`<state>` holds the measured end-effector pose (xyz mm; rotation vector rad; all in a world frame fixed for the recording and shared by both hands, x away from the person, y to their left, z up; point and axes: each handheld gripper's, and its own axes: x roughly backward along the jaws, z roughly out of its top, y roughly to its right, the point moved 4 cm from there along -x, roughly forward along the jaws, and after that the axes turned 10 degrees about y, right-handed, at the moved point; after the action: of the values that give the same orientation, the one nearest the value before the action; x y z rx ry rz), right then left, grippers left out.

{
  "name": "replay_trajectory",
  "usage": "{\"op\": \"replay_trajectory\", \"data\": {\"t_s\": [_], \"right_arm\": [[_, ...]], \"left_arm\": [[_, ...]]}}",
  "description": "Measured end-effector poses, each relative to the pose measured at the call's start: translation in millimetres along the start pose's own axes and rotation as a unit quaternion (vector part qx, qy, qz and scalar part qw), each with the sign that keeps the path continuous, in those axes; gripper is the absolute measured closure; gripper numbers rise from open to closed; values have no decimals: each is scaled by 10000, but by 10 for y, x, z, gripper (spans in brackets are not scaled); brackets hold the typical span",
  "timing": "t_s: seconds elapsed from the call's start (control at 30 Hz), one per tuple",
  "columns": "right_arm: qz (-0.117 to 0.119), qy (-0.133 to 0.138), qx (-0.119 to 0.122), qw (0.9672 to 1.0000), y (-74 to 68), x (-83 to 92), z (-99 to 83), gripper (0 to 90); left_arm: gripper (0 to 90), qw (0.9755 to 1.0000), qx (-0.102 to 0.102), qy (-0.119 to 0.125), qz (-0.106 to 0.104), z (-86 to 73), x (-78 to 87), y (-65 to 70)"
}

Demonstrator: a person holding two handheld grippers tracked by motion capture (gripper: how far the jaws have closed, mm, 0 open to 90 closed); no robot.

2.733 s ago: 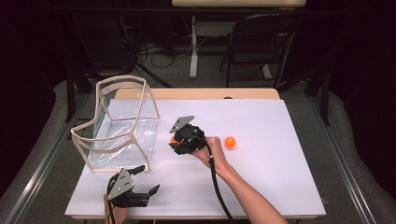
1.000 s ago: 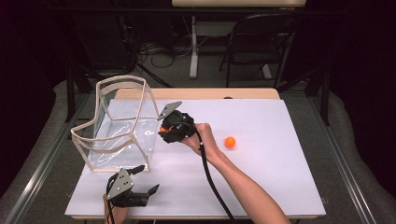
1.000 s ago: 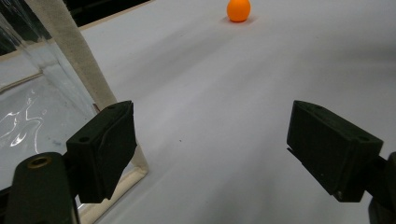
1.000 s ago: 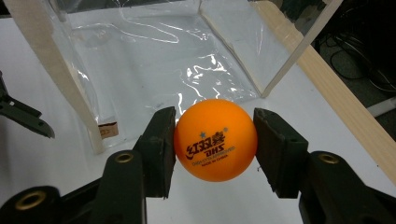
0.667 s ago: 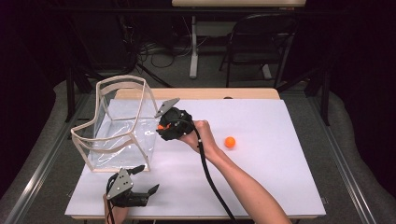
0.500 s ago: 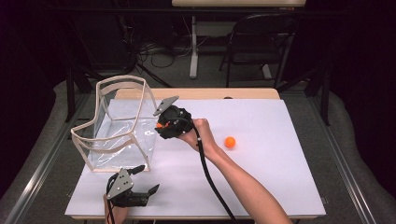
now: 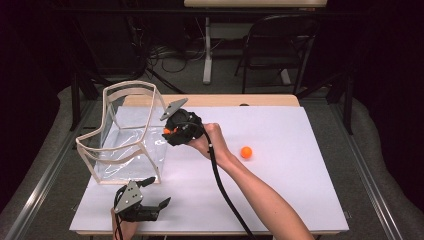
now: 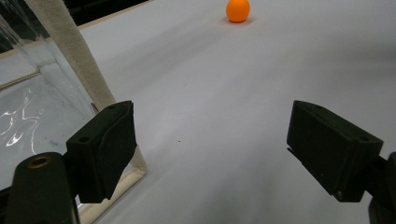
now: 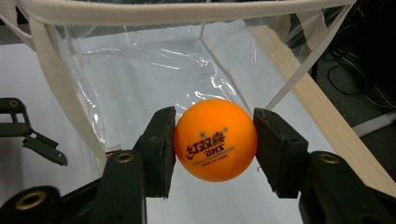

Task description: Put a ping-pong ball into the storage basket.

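Note:
My right gripper is shut on an orange table-tennis ball with red print, its pads pressing on both sides. In the high view that right gripper hangs at the right rim of a clear plastic bag with cream fabric edging, the orange ball showing at its tip. A second orange ball lies on the white table to the right, and shows far off as an orange ball in the left gripper view. My left gripper rests open near the front edge, nothing between its pads.
The white board covers a wooden table. The bag's cream corner strap stands just left of my left gripper. A chair and cables sit on the floor behind the table.
My right gripper has carried its ball left and a little farther back, from mid-table to the bag's right rim. The left gripper and the loose ball have stayed put.

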<state>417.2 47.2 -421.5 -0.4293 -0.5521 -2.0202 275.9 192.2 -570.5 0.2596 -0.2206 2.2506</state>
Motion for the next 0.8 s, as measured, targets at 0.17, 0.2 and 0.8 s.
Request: {"op": "replay_trajectory", "data": {"t_s": [0.17,0.2,0.8], "right_arm": [[-3,15,38,10000,5,1,35,506],[-3,14,34,10000,6,2,38,506],[45,106,4,9999,48,-18,155,507]], "left_arm": [[157,10000,7,6,-11,-1,0,-4],[157,10000,9,7,-6,0,0,-4],[157,10000,-5,44,-28,3,1,-3]]}}
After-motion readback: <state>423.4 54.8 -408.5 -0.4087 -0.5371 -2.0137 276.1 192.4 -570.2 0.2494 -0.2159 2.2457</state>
